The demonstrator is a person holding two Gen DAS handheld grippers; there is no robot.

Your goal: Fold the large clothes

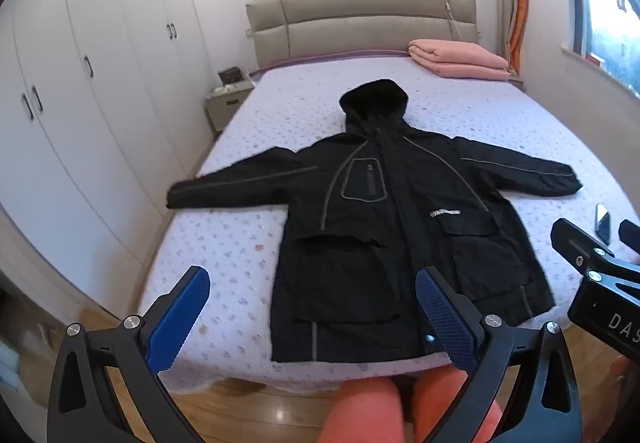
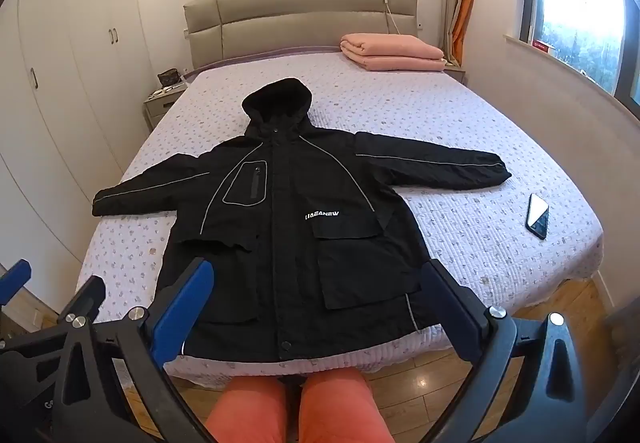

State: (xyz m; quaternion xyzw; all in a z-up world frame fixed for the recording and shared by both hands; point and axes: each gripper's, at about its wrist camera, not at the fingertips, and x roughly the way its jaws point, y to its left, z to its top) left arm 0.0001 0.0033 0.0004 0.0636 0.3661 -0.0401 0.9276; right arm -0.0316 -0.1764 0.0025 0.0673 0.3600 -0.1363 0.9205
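Here, nearest the cameras, a person's legs (image 2: 288,407) in orange trousers stand at the foot of the bed (image 2: 460,147). Above them the left gripper (image 1: 312,319) and right gripper (image 2: 316,307) both hang with fingers spread wide, holding nothing. Just beyond, a black hooded coat (image 2: 292,227) lies flat and face up on the bed, sleeves stretched out to both sides. A phone (image 2: 538,215) rests near one sleeve. Farther back, a folded pink blanket (image 2: 392,53) sits by the headboard (image 2: 296,19).

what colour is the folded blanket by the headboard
Pink; the folded blanket shows best in the right wrist view.
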